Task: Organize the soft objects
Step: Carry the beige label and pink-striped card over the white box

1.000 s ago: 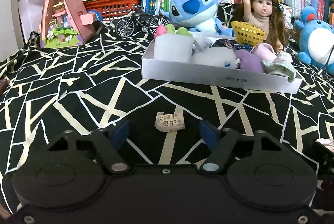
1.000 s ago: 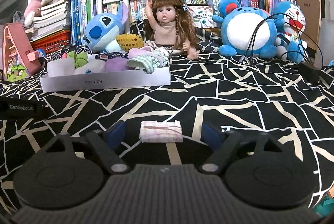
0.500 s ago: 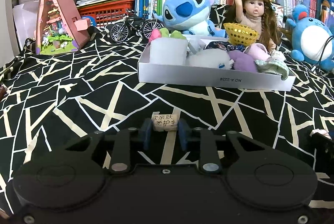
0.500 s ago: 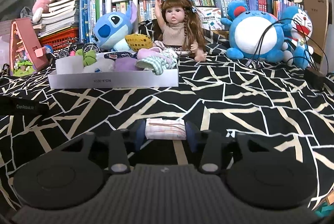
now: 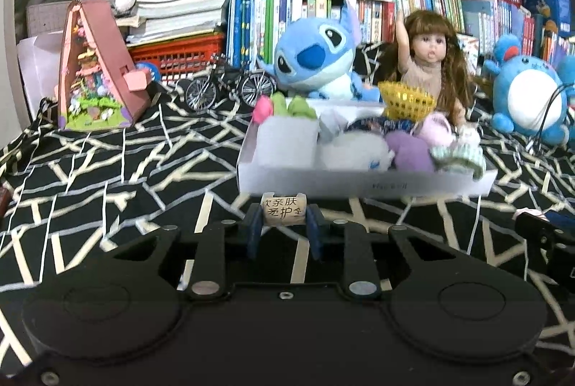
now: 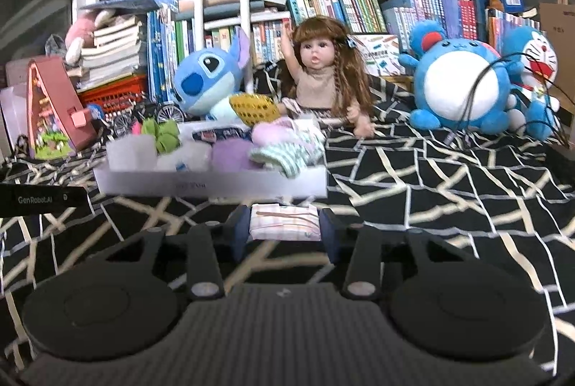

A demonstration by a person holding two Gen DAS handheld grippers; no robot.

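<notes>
Black cloth (image 5: 107, 177) crossed with pale lines covered the surface beyond both pairs of jaws. Books (image 6: 323, 12) lined the shelves at the far back. Ahead of the right gripper (image 6: 284, 224) and off to its right sat a round blue plush (image 6: 463, 87); a blue big-eared plush (image 5: 312, 59) and a doll (image 5: 431, 62) sat straight ahead of the left gripper (image 5: 284, 217), behind a white box (image 5: 359, 184). That box lay just past both grippers, filled with soft things: a purple piece (image 5: 409, 152), a white fluffy piece (image 5: 352, 152) and a striped green cloth (image 5: 460, 159) hanging over its near wall. The right jaws were clamped on a folded pink cloth (image 6: 284, 224), its ends pressed between the blue pads, held clear above the black cloth. The left jaws stood close together, pinching a small beige packet (image 5: 284, 210) printed with characters, lifted in front of the box's near wall.
</notes>
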